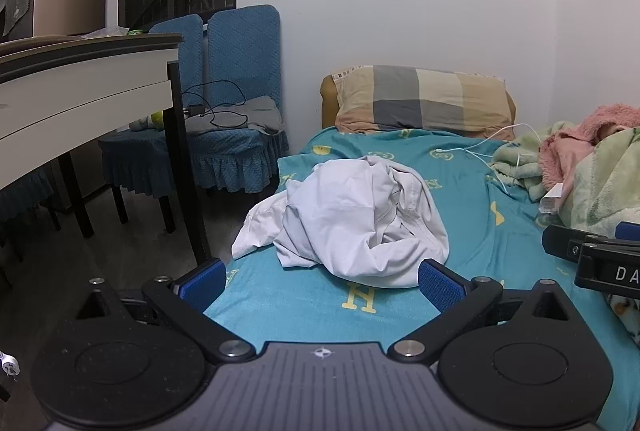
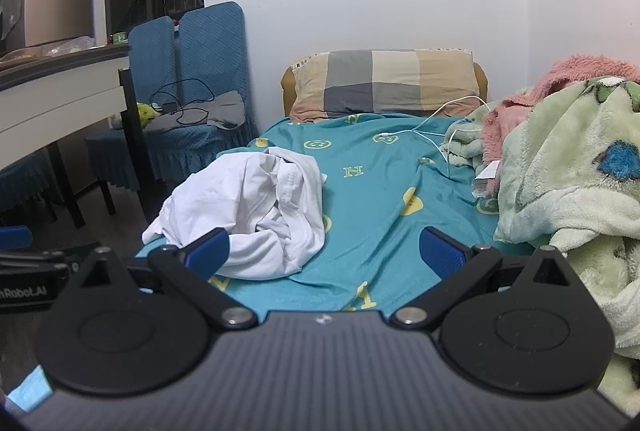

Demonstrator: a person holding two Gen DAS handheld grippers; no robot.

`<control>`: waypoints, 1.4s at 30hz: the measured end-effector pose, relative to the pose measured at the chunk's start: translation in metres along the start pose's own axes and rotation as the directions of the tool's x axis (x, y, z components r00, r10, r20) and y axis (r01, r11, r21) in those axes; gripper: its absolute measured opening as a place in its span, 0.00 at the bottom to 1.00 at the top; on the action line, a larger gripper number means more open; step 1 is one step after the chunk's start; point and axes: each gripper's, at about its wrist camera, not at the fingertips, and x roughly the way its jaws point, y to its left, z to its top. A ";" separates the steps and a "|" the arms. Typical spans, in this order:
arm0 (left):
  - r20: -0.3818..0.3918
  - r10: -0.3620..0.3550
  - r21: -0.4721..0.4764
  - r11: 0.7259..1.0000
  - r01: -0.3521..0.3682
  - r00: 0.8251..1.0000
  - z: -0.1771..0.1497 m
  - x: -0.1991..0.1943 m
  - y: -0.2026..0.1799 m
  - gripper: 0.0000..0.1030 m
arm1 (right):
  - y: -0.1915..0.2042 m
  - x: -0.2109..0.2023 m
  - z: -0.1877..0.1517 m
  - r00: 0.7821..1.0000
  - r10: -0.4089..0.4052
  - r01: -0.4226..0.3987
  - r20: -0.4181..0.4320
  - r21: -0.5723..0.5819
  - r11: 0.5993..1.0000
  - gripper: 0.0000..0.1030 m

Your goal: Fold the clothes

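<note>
A: Left wrist view: left gripper is held with jaws spread wide, nothing between them. White garment is seen crumpled on the teal bedsheet, just ahead.

B: Right wrist view: right gripper likewise spread, empty. Garment is noted ahead-left, near the bed's left edge; blanket at right.

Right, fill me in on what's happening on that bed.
A person holds a gripper in each hand, about to fold clothes. A crumpled white garment lies in a heap on the teal sheet, untouched. The left gripper and the right gripper both hover short of it, jaws wide open and holding nothing. A blanket is piled along the right side and a pillow sits at the head. Folding has not begun.
</note>
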 end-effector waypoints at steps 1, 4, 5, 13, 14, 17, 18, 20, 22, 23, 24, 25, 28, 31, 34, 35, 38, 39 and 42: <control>0.001 0.001 -0.002 1.000 -0.001 1.000 0.001 0.000 0.000 1.00 | 0.000 0.000 0.000 1.000 0.000 0.000 0.001 0.002 1.000 1.00; 0.001 -0.001 -0.010 1.000 0.001 1.000 0.001 0.001 0.000 1.00 | 0.000 0.000 -0.001 1.000 0.002 -0.002 0.003 0.004 1.000 1.00; 0.001 -0.003 -0.012 1.000 0.004 1.000 -0.002 0.005 -0.002 1.00 | -0.001 -0.001 -0.002 1.000 0.003 -0.003 0.003 0.004 1.000 1.00; 0.003 -0.009 -0.004 1.000 0.009 1.000 -0.005 0.006 -0.001 1.00 | 0.001 -0.003 0.003 1.000 0.009 -0.009 0.001 0.006 1.000 1.00; 0.004 -0.008 -0.003 1.000 0.008 1.000 -0.005 0.006 -0.001 1.00 | 0.000 -0.003 0.003 1.000 0.011 -0.011 0.003 0.011 1.000 1.00; 0.006 -0.004 0.000 1.000 0.004 1.000 -0.006 0.005 -0.002 1.00 | 0.000 -0.004 0.002 1.000 0.016 -0.016 0.004 0.013 1.000 1.00; 0.006 -0.003 0.001 1.000 0.003 1.000 -0.006 0.004 -0.002 1.00 | 0.000 -0.005 0.003 1.000 0.016 -0.016 0.003 0.011 1.000 1.00; 0.005 0.000 0.003 1.000 0.000 1.000 -0.006 0.003 -0.002 1.00 | -0.001 -0.005 0.003 1.000 0.018 -0.018 0.003 0.011 1.000 1.00; 0.004 0.002 0.003 1.000 -0.002 1.000 -0.006 0.003 -0.002 1.00 | -0.001 -0.007 0.004 1.000 0.021 -0.021 0.003 0.014 1.000 1.00; 0.004 0.003 0.003 1.000 -0.003 1.000 -0.006 0.003 -0.002 1.00 | -0.002 -0.008 0.003 1.000 0.021 -0.021 0.004 0.016 1.000 1.00; 0.004 0.004 0.004 1.000 -0.004 1.000 -0.006 0.003 -0.002 1.00 | -0.002 -0.008 0.003 1.000 0.021 -0.021 0.004 0.017 1.000 1.00; 0.004 0.006 0.005 1.000 -0.006 1.000 -0.006 0.003 -0.002 1.00 | -0.002 -0.007 0.002 1.000 0.019 -0.020 0.004 0.018 1.000 1.00; 0.002 0.004 0.006 1.000 -0.004 1.000 -0.005 0.002 -0.001 1.00 | -0.003 -0.008 0.002 1.000 0.018 -0.018 0.005 0.021 1.000 1.00; 0.000 -0.001 0.004 1.000 0.001 1.000 -0.005 0.001 0.000 1.00 | -0.002 -0.009 0.003 1.000 0.017 -0.017 0.009 0.021 1.000 1.00; -0.001 -0.003 0.005 1.000 0.003 1.000 -0.005 0.001 0.001 1.00 | -0.001 -0.010 0.005 1.000 0.017 -0.018 0.015 0.027 0.999 1.00; -0.003 -0.007 0.006 1.000 0.007 1.000 -0.006 0.001 0.001 1.00 | -0.002 -0.011 0.005 1.000 0.015 -0.016 0.016 0.029 0.999 1.00; -0.003 -0.015 0.014 1.000 0.015 1.000 -0.006 0.001 0.000 1.00 | -0.003 -0.012 0.007 1.000 0.014 -0.015 0.015 0.042 0.999 1.00; -0.006 -0.023 0.018 1.000 0.024 1.000 -0.006 0.003 -0.001 1.00 | -0.004 -0.012 0.008 1.000 0.016 -0.017 0.013 0.050 0.999 1.00; -0.021 -0.063 0.026 0.998 0.063 0.998 -0.003 0.014 -0.005 1.00 | -0.007 -0.013 0.009 1.000 0.019 -0.020 0.009 0.073 0.997 1.00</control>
